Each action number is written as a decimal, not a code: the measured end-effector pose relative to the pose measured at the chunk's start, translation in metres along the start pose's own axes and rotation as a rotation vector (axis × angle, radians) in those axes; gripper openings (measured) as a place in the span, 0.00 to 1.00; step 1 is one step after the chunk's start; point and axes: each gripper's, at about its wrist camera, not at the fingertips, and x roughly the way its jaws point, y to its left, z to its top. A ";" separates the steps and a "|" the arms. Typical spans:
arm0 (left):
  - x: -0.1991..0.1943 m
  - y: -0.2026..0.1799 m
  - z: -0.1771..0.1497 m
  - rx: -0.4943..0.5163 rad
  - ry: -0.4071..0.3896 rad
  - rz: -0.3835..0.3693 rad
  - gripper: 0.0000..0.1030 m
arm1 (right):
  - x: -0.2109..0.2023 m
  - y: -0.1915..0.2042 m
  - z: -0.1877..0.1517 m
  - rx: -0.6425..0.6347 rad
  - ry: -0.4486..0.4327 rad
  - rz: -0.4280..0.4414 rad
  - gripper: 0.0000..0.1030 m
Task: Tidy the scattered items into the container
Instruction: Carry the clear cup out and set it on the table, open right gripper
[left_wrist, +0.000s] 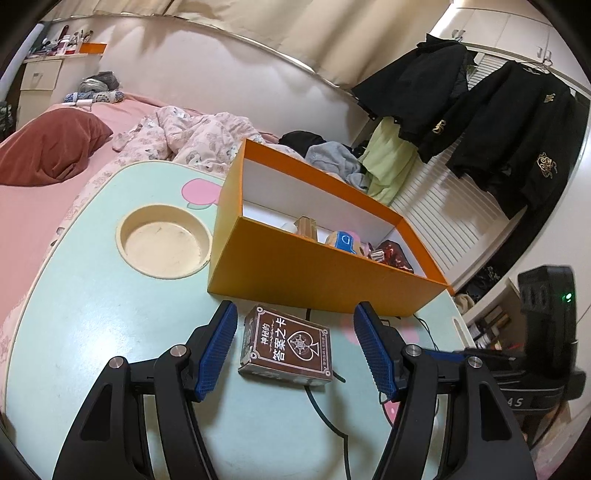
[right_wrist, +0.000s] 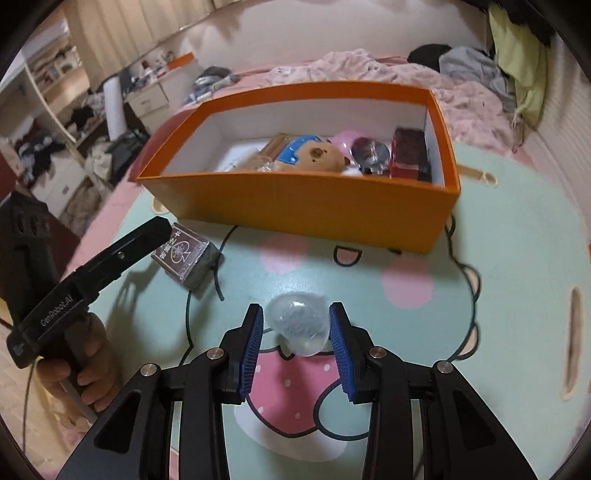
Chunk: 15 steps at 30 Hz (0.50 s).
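Two things are not yet in the orange box (left_wrist: 325, 280): the brown card deck (left_wrist: 286, 347) lies flat on the table (left_wrist: 92, 314), between the wide-apart pads of my left gripper (left_wrist: 295, 350) without touching them, just at 6 o'clock from the box. My right gripper (right_wrist: 295, 345) has its blue pads closed on a clear soft ball (right_wrist: 299, 321), at 6 o'clock from the box, where a bear toy (right_wrist: 314, 157) already lies.

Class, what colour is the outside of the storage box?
Orange box, white inside; clearest in the right wrist view.
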 end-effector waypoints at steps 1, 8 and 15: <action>0.000 0.000 0.000 0.000 -0.001 0.001 0.64 | 0.001 -0.002 -0.002 0.004 -0.010 0.001 0.35; 0.001 0.000 -0.001 0.000 0.001 0.003 0.64 | -0.019 -0.004 -0.015 -0.017 -0.233 0.007 0.61; 0.000 0.000 -0.001 -0.006 0.001 0.004 0.64 | -0.020 -0.006 -0.027 0.004 -0.328 0.073 0.61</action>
